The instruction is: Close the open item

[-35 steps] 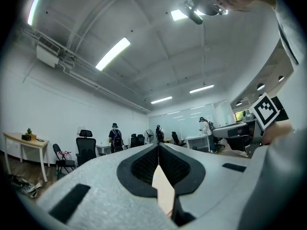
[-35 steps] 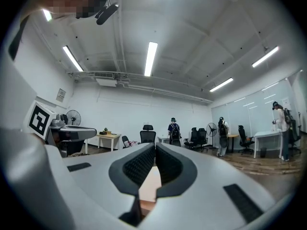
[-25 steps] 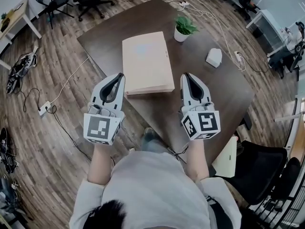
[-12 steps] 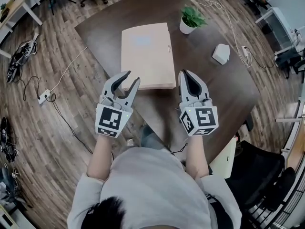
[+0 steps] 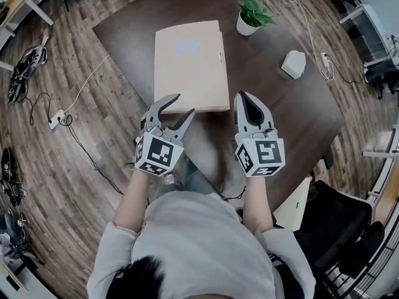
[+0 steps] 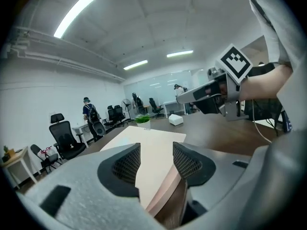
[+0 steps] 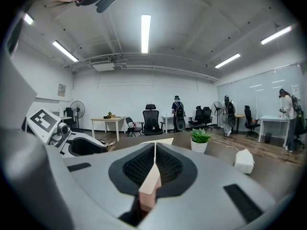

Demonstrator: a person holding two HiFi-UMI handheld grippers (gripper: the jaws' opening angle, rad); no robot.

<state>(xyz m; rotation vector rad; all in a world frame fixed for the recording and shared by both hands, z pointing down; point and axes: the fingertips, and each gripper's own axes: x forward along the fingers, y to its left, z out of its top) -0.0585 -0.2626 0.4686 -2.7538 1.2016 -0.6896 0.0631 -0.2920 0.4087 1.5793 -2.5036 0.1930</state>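
Observation:
A flat pale beige case lies on the dark brown table, with a small dark clasp on its right edge. My left gripper hovers at the case's near edge, and its jaws are opening. In the left gripper view the case's near corner shows just beyond the left gripper, whose pads touch nothing. My right gripper is shut and empty, just right of the case's near right corner. In the right gripper view the right gripper has its pads together.
A small potted plant and a white boxy object stand on the table beyond the case. A power strip and cables trail over the wood floor at left. A black office chair stands at the lower right.
The left gripper's jaws have gone from shut to wide apart, and it has moved forward and right to the case's near edge. The right gripper has stayed shut and has hardly moved.

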